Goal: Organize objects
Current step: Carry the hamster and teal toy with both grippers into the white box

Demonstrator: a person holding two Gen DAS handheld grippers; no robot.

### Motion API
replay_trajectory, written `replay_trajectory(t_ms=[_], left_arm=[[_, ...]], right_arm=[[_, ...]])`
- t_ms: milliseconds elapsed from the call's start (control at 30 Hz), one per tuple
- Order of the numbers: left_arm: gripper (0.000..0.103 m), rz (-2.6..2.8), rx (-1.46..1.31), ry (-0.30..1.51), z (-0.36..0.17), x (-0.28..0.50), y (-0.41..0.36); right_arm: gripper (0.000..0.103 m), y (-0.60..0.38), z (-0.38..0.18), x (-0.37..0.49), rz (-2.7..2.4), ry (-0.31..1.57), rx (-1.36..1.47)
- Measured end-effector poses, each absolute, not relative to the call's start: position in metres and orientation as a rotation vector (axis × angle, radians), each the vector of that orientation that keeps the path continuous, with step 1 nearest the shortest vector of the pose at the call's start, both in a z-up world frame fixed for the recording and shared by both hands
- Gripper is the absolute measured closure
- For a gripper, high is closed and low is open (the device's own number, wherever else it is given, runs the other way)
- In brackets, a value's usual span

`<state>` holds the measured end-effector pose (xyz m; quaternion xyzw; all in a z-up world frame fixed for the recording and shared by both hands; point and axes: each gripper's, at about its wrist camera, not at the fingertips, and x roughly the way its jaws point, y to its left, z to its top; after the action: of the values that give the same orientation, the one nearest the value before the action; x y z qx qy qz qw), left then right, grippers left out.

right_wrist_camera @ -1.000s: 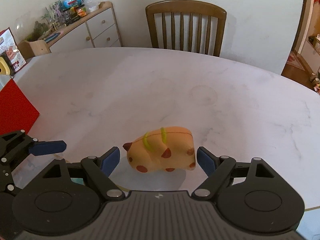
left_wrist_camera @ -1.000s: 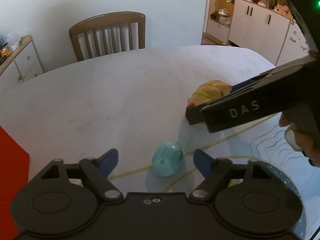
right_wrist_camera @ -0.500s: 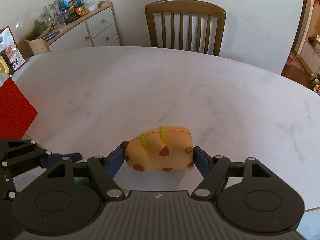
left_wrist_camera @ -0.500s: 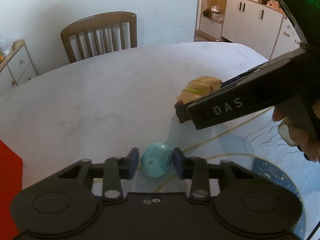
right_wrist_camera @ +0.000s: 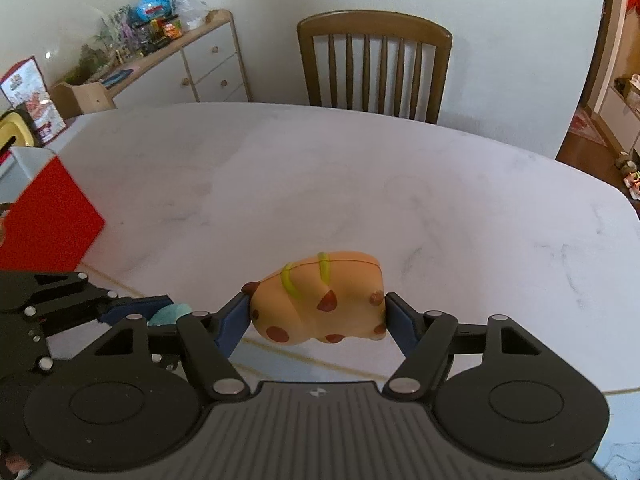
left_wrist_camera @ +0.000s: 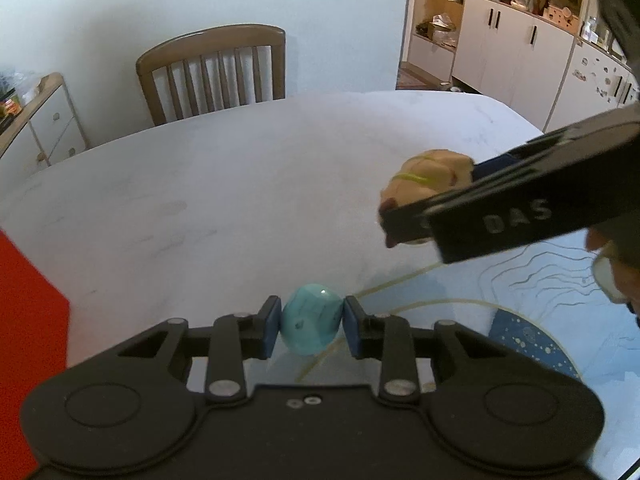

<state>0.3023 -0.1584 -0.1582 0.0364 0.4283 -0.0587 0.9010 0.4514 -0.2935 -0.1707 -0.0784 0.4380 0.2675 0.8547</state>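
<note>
A turquoise ball-like toy [left_wrist_camera: 311,325] sits squeezed between the blue pads of my left gripper [left_wrist_camera: 311,326], lifted just above the pale table [left_wrist_camera: 240,184]. My right gripper [right_wrist_camera: 318,314] is shut on an orange spotted animal toy [right_wrist_camera: 320,300] with yellow-green stripes, held a little over the table. In the left wrist view that orange toy [left_wrist_camera: 428,176] shows at the right, behind the right gripper's black finger. From the right wrist view, the turquoise toy [right_wrist_camera: 170,313] peeks out at the lower left beside the left gripper's blue pad.
A red box [right_wrist_camera: 48,216] stands at the table's left edge. A light blue mat with gold lines and a dark blue disc [left_wrist_camera: 532,344] lies at the near right. A wooden chair [right_wrist_camera: 374,64] faces the far side. A drawer cabinet [right_wrist_camera: 192,64] carries clutter.
Both grippers closed from wide open onto their toys: left on the turquoise toy, right on the orange one. Both toys now sit slightly higher over the table.
</note>
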Motion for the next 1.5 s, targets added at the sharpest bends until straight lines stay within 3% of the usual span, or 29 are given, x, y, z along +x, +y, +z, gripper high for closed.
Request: replay_trajectory(t_ms=[800, 1500], left_arm=[[0.072, -0.074, -0.031, 0.834, -0.074, 0.223, -0.128], [0.072, 0.0, -0.075, 0.792, -0.023, 0.161, -0.007]], right_arm=[[0.031, -0.29, -0.084, 0.33, 0.691, 0.863, -0.164], [0.031, -0.166, -0.039, 0.255, 0.809, 0.798, -0.202]])
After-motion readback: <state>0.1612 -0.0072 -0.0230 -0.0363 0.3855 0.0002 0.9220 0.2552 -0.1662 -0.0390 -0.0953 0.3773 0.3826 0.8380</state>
